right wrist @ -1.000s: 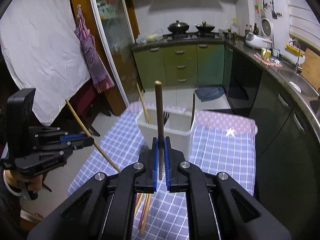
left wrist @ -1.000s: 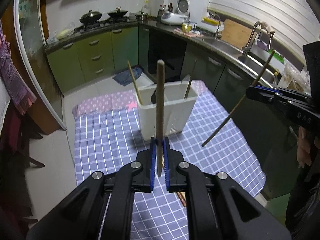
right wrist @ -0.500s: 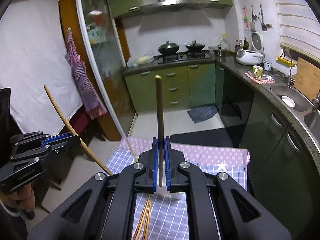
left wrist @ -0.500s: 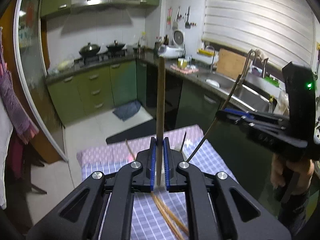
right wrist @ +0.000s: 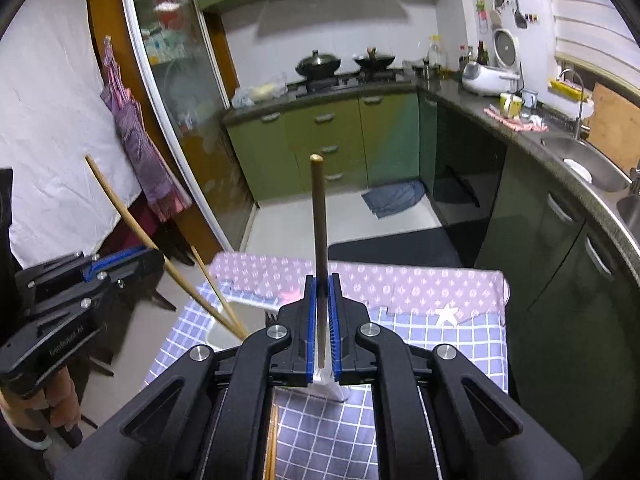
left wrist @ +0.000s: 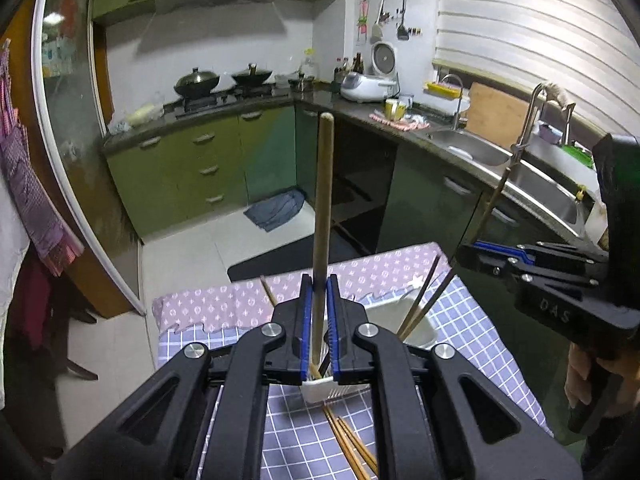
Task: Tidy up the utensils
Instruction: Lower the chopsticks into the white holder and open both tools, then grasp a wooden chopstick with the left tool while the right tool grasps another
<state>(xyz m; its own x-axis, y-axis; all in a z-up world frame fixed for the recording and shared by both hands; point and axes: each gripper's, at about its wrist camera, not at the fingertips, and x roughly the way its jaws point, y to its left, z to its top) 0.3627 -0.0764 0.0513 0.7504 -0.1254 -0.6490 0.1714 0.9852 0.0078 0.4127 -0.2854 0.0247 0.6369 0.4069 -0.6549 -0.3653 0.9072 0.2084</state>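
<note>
Left gripper (left wrist: 319,332) jaws pinching a chopstick (left wrist: 322,216) upright above the white utensil holder (left wrist: 416,322), right gripper (right wrist: 322,330) jaws pinching another chopstick (right wrist: 319,240), both tipped down, likely for dropping in; loose chopsticks (left wrist: 352,448) lie on the checked worktop (left wrist: 480,344) just before the holder

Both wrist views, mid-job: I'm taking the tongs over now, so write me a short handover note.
Left tongs: shut on a light wooden chopstick.
Right tongs: shut on a dark chopstick.
Both sticks reach down to the white utensil holder on the checked tablecloth.
Done: a few sticks already stand in the holder.
Left: release these two, then collect the loose chopsticks lying on the cloth.
</note>
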